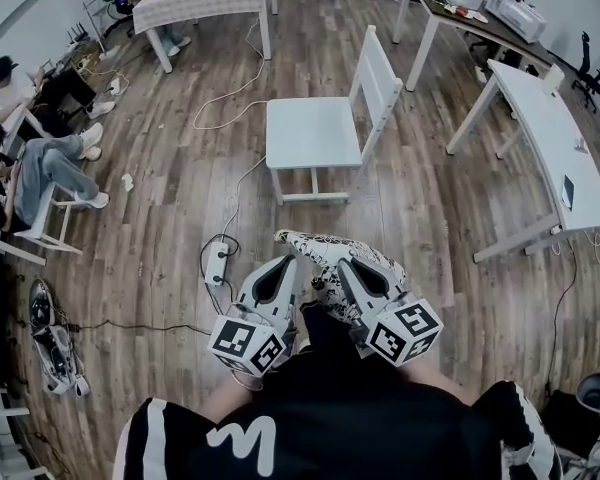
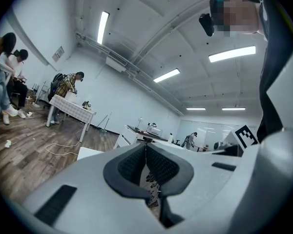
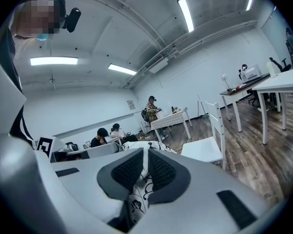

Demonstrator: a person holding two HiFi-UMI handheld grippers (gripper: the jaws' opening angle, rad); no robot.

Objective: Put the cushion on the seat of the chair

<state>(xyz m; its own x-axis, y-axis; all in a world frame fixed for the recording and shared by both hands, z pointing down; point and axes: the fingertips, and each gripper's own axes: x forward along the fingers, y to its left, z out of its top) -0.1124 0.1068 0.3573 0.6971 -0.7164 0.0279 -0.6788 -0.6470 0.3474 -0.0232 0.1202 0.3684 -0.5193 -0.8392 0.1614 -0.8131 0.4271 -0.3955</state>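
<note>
A white mark (image 1: 242,438) shaped like the letter M is seen on a black top (image 1: 380,418), just behind the left tool (image 1: 285,262). Black-and-white square markers are borne on its cube (image 1: 247,343) and on the cube (image 1: 404,330) of the right tool (image 1: 342,264); no letters are carried. A wall notice (image 3: 131,104) far beyond the right tool cannot be read.

We work in an open office-like workroom. Ahead of our left gripper (image 1: 283,265) and right gripper (image 1: 342,265) a white chair (image 1: 315,133) stands on wood-plank floor (image 1: 180,198). Long white desks (image 1: 550,138) run off the right gripper's side, and people (image 1: 40,163) sit beyond the left. A power strip (image 1: 217,261) trails cables beside it, under ceiling strip lights (image 2: 232,54).
</note>
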